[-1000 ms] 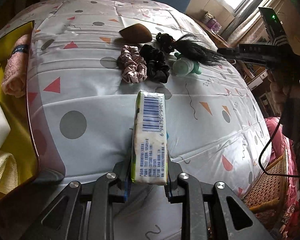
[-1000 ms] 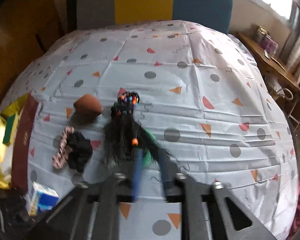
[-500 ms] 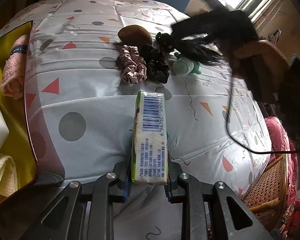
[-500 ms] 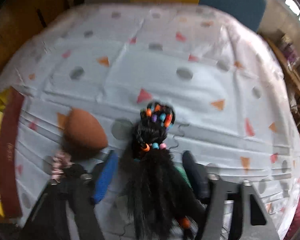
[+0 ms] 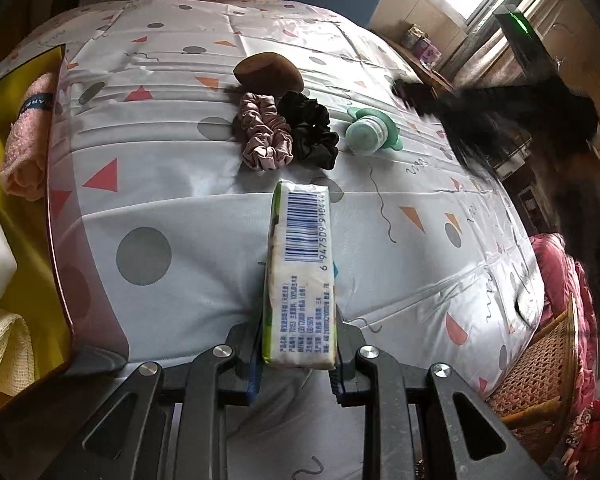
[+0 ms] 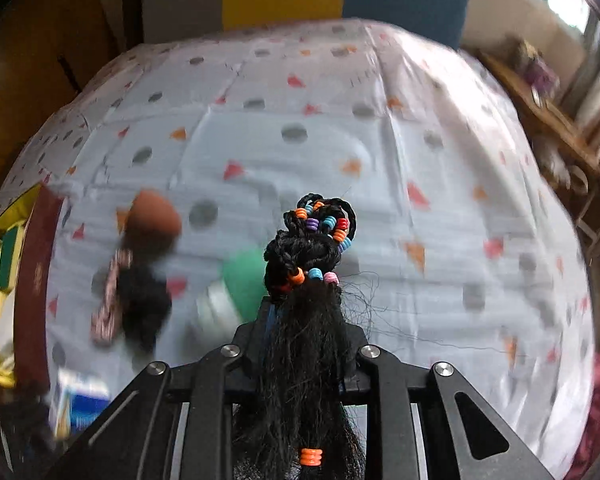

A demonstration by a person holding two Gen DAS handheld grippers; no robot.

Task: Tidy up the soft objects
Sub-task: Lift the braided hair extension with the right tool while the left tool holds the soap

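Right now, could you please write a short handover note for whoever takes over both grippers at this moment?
Left gripper: shut on the tissue pack, held above the near edge of the bed.
Right gripper: shut on the beaded black hairpiece, lifted off the bedspread.
On the bed: pink scrunchie and black scrunchie touching side by side, brown sponge just behind them, green-capped bottle lying to their right.
Yellow tray at left already holds a pink towel, a white block and cream cloth.
Left: stow both held items, then the scrunchies and sponge.
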